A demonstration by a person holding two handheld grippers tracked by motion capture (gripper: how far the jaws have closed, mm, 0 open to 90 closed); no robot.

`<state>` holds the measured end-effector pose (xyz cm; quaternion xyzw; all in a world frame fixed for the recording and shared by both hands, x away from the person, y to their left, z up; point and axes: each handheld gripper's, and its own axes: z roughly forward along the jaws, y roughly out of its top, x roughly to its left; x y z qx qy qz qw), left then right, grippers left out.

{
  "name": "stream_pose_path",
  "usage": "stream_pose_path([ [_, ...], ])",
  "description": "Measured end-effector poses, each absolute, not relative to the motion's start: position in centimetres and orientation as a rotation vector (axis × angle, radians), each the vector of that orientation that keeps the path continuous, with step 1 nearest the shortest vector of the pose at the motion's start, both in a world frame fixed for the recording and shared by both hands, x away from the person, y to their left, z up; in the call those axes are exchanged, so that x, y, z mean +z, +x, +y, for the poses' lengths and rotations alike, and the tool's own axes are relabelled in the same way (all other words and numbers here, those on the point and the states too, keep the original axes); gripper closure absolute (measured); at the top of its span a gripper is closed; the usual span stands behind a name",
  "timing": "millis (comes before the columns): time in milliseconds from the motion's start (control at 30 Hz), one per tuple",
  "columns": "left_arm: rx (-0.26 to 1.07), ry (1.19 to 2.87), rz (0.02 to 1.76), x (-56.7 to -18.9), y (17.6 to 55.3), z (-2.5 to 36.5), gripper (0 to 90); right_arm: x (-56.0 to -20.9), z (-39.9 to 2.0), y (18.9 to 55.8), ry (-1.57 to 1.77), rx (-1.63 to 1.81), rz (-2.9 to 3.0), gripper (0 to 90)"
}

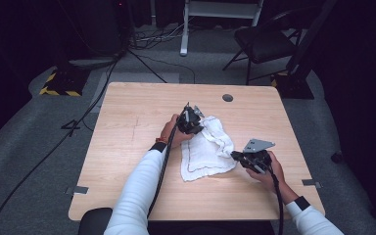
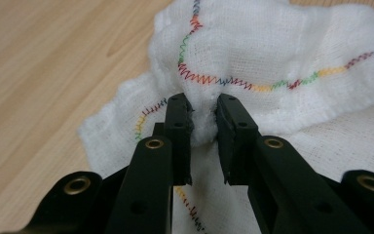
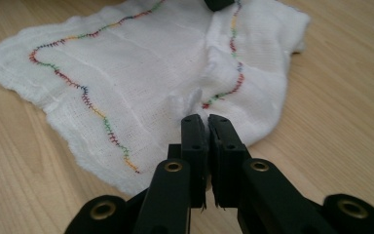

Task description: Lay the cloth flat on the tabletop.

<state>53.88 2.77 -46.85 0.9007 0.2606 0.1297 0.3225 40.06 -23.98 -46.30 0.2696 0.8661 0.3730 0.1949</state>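
Grippers (image 1: 190, 119) (image 1: 239, 157) low, pinching cloth (image 1: 207, 152) edges

Soft woven cloth (image 1: 206, 152), matt wood table (image 1: 127, 147)

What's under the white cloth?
The white cloth lies rumpled on the wooden table, whose bare wood shows all around it. Whatever sits beneath its bunched folds is covered. The left gripper pinches one fold, the right gripper another.

Lying near the middle of the tabletop (image 1: 127, 147): a cloth (image 1: 208, 156). Sitting at its far left corner, the left tongs (image 1: 197, 113); at its right edge, the right tongs (image 1: 235, 155). Standing behind the tabletop, a chair (image 1: 264, 44).
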Motion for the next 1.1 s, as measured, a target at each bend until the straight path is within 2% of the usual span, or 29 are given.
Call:
stream_pose_path([
  [300,0.406,2.396,0.668,-43.3,52.7,4.6,71.1,-43.9,-26.1,40.2,0.819,1.136,2.284,86.5],
  [333,0.401,2.384,0.692,-43.3,52.8,4.9,66.1,-43.7,-26.1,40.3,0.814,1.139,2.279,86.4],
  [367,0.385,2.381,0.708,-43.5,52.9,5.0,65.2,-43.7,-26.1,40.2,0.816,1.143,2.276,86.5],
  [467,0.368,2.401,0.691,-44.4,53.1,5.0,69.0,-43.7,-25.8,40.1,0.799,1.132,2.291,86.5],
  [500,0.340,2.400,0.693,-44.7,53.3,4.9,67.2,-43.8,-25.8,40.1,0.799,1.130,2.292,86.5],
  [567,0.305,2.383,0.732,-45.4,53.7,4.6,56.4,-44.0,-25.8,40.2,0.801,1.123,2.299,86.5],
  [633,0.320,2.379,0.795,-46.0,54.2,4.1,50.9,-44.1,-26.0,40.3,0.800,1.113,2.298,86.5],
  [767,0.254,2.369,0.821,-47.1,55.0,3.8,55.6,-44.2,-26.5,40.5,0.819,1.106,2.298,86.5],
  [833,0.248,2.378,0.799,-47.4,55.0,3.7,65.6,-44.3,-26.7,40.6,0.819,1.106,2.300,86.4],
  [967,0.310,2.354,0.774,-46.6,54.8,3.9,81.0,-44.2,-27.0,40.6,0.826,1.105,2.290,86.4],
  [1100,0.375,2.364,0.734,-44.9,54.1,4.1,84.5,-43.9,-27.2,40.5,0.831,1.112,2.273,86.5],
])
